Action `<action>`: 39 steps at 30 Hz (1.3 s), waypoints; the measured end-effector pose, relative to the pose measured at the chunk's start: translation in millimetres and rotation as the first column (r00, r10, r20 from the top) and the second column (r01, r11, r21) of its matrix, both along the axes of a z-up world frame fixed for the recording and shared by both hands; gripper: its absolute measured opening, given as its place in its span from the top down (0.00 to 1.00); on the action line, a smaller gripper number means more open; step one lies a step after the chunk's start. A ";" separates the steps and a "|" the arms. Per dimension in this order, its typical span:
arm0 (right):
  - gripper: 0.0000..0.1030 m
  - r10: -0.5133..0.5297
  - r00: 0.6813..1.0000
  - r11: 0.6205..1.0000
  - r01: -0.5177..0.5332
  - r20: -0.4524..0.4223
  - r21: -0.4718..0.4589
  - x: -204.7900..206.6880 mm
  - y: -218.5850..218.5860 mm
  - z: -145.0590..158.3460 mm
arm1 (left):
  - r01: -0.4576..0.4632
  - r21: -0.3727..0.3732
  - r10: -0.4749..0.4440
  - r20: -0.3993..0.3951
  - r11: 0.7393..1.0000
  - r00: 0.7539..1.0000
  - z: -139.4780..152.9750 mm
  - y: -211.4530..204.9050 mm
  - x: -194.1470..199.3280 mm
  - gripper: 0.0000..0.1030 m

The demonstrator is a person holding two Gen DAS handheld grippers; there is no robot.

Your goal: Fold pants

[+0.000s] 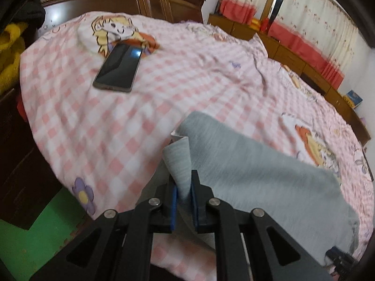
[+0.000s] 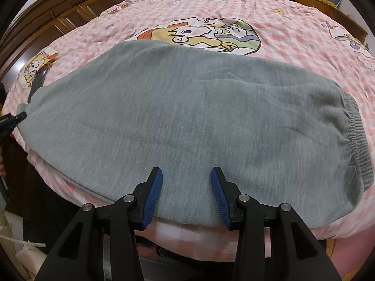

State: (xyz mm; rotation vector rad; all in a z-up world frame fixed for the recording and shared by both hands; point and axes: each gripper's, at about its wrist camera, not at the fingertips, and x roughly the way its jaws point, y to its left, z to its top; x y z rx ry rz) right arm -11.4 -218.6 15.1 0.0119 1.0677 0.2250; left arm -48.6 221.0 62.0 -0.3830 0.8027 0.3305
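Observation:
Grey fleece pants (image 2: 187,107) lie spread across a pink checked bed cover (image 2: 293,37), with the ribbed waistband (image 2: 358,135) at the right. My left gripper (image 1: 184,187) is shut on the pants' left end (image 1: 180,164) and lifts a corner of it off the cover; the rest of the pants (image 1: 269,178) trails to the right. My right gripper (image 2: 186,175) is open just above the near edge of the pants, holding nothing. The left gripper shows at the left edge of the right wrist view (image 2: 14,119).
A dark phone (image 1: 118,66) lies on the cover beyond the left gripper. A dark wooden wardrobe (image 1: 145,2) stands behind the bed, and a low wooden cabinet (image 1: 293,53) with curtains runs along the right. Green floor mat (image 1: 25,245) lies below the bed's edge.

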 end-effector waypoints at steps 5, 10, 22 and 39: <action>0.57 0.015 1.000 0.999 -0.015 0.001 -0.033 0.1 5.6 -0.3 | -0.006 0.012 0.006 -0.045 1.000 0.999 -11.9 4.6 1.1 0.80; 0.57 0.016 1.000 0.999 -0.016 -0.002 -0.035 0.4 5.0 0.2 | -0.063 0.062 0.068 -0.074 0.996 0.995 -12.8 20.0 -9.1 0.69; 0.57 0.075 0.997 0.997 -0.076 -0.009 -0.006 1.8 18.3 2.2 | 0.301 0.050 -0.301 -0.009 0.952 0.953 -2.1 -52.9 4.7 0.53; 0.58 -0.063 0.998 0.991 0.064 0.014 -0.120 -14.3 -76.6 6.7 | 0.337 0.057 -0.324 -0.163 0.940 0.932 -42.5 -60.7 16.4 0.49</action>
